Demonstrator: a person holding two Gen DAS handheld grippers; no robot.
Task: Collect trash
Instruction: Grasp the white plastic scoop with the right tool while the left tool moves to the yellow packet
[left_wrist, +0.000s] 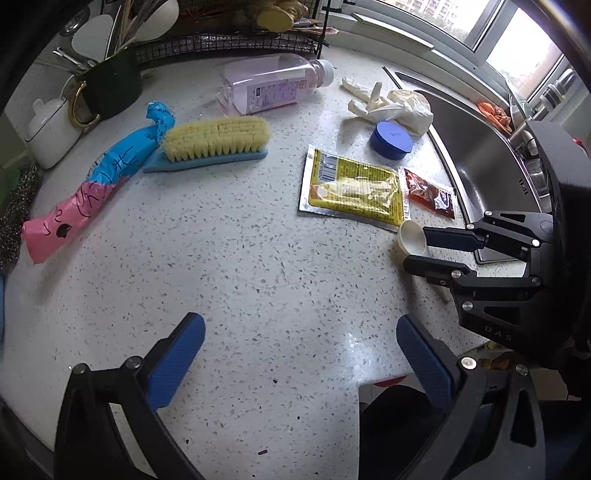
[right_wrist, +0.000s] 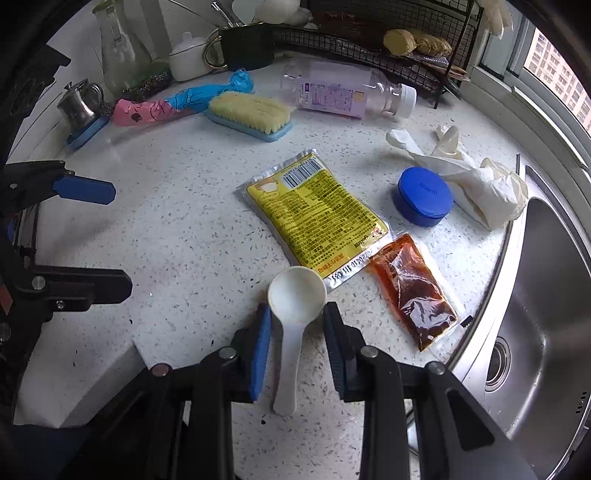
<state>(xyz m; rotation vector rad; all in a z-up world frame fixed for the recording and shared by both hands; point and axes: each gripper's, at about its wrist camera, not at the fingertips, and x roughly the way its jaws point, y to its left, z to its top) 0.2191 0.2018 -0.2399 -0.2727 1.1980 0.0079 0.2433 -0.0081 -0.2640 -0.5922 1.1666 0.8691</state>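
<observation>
A white plastic spoon (right_wrist: 291, 314) lies on the speckled counter, its handle between the fingers of my right gripper (right_wrist: 297, 314), which straddles it with a gap on each side. The spoon bowl also shows in the left wrist view (left_wrist: 413, 237). A yellow foil packet (right_wrist: 314, 218), a red sauce sachet (right_wrist: 413, 291), crumpled white gloves (right_wrist: 476, 181), a blue lid (right_wrist: 424, 195), an empty plastic bottle (right_wrist: 343, 90) and a pink-blue wrapper (right_wrist: 173, 103) lie around. My left gripper (left_wrist: 301, 339) is open and empty over bare counter.
A yellow scrub brush (left_wrist: 214, 142) lies mid-counter. A steel sink (right_wrist: 546, 314) is at the right. A wire rack (right_wrist: 388, 33), a dark mug (left_wrist: 107, 86), a white pot (left_wrist: 50, 129) and a steel jug (right_wrist: 79, 101) line the back. The counter edge is near the left gripper.
</observation>
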